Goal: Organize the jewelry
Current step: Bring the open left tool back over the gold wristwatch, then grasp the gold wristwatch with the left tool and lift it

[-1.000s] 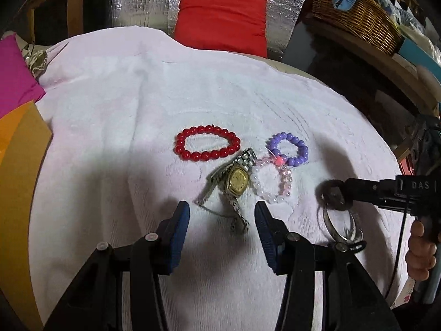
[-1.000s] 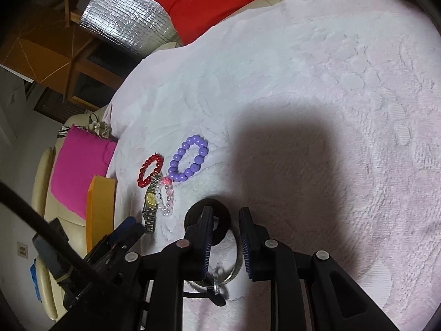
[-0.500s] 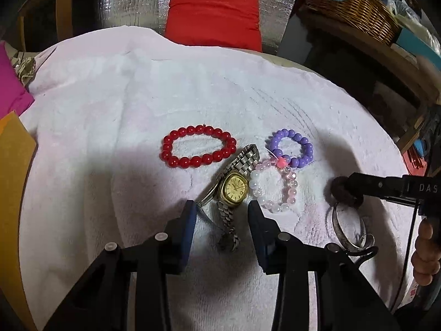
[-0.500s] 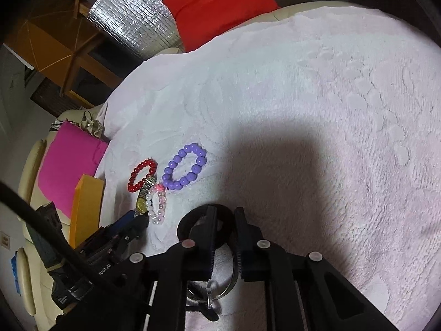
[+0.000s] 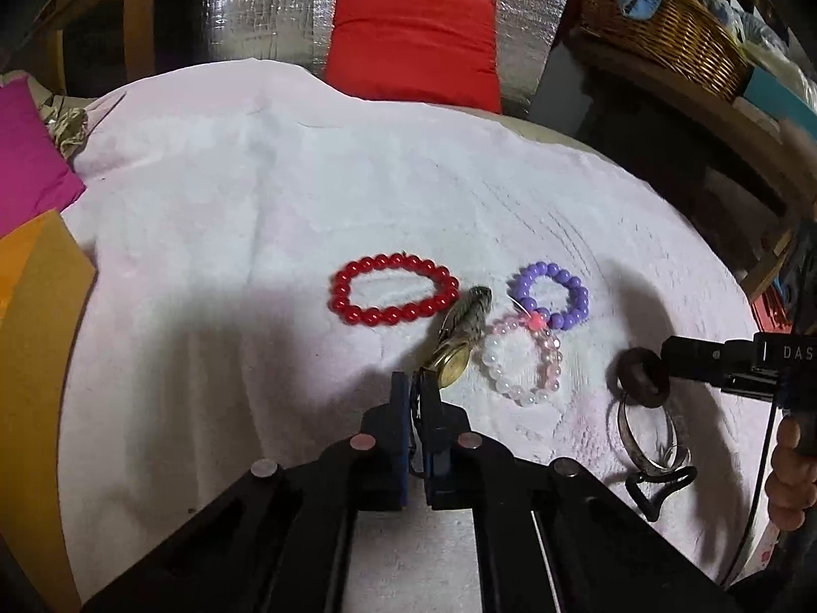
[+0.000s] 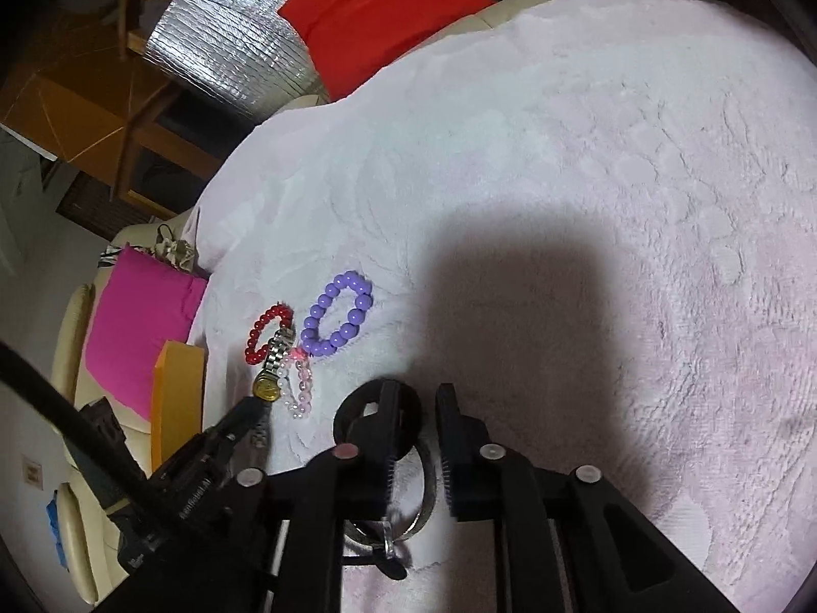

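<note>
On the pink-white towel (image 5: 255, 214) lie a red bead bracelet (image 5: 393, 290), a purple bead bracelet (image 5: 550, 296) and a pink-and-white bead bracelet (image 5: 523, 360). My left gripper (image 5: 414, 393) is shut on the strap of a gold-faced metal watch (image 5: 454, 347), tilting it up on edge. My right gripper (image 6: 416, 408) is open a little over a dark ring (image 6: 357, 416) and a silver bangle (image 6: 426, 500). In the left wrist view the right gripper's fingertip (image 5: 679, 352) touches the dark ring (image 5: 641, 378), above the bangle (image 5: 648, 439) and a black heart-shaped piece (image 5: 658, 490).
A red cushion (image 5: 413, 46) and silver foil sheet (image 5: 275, 10) stand behind the towel. A magenta cushion (image 5: 25, 163) and orange board (image 5: 30, 357) lie at the left. A wicker basket (image 5: 664, 30) sits on a shelf at the right.
My left gripper has moved forward and closed on the watch strap, and the watch has tipped up on edge. My right gripper has opened slightly over the dark ring.
</note>
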Demonstrator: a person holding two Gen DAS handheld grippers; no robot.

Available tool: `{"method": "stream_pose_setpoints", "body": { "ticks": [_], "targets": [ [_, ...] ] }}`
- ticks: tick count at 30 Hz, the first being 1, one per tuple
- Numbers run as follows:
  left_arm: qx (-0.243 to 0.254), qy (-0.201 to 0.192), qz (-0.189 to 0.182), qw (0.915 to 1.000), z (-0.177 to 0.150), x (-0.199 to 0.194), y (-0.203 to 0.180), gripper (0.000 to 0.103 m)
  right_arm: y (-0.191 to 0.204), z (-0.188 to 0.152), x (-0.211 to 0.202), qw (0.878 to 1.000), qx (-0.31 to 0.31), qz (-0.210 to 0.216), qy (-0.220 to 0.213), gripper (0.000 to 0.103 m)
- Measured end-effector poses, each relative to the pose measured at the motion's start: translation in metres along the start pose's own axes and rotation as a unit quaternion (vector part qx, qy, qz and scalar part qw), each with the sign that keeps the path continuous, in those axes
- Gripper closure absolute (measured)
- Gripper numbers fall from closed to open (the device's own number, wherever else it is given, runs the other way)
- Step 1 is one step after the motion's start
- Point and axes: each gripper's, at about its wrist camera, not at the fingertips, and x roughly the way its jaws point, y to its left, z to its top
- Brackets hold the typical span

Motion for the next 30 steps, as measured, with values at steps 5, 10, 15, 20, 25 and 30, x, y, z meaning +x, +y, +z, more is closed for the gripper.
{"method": "stream_pose_setpoints", "body": {
  "ticks": [5,10,15,20,25,30],
  "targets": [
    [0.001,-0.007,0.0,1.0,0.001,-0.005,0.002,0.1,0.005,-0.001,0.005,1.0,-0.008,0.003,0.001,0.067],
    [0.014,0.007,0.001,0.9999,-0.001,0.004,-0.003,0.1,0.017,-0.006,0.014,0.999,-0.044,-0.018,-0.001,0.076],
    [0.028,0.011,0.005,0.9995,-0.004,0.011,-0.008,0.098,0.019,-0.007,0.014,0.997,-0.061,-0.037,-0.015,0.095],
    [0.039,0.003,0.012,0.9991,-0.004,0.012,-0.017,0.096,0.005,-0.001,-0.003,0.998,-0.035,-0.025,-0.048,0.095],
    [0.024,-0.012,0.022,0.9994,0.0,0.006,-0.021,0.103,-0.008,0.004,-0.014,0.998,-0.013,-0.021,-0.06,0.095],
    [0.011,-0.057,0.021,0.9981,0.009,-0.019,-0.027,0.103,-0.013,0.004,-0.026,0.997,-0.01,-0.018,-0.076,0.095]
  ]
}}
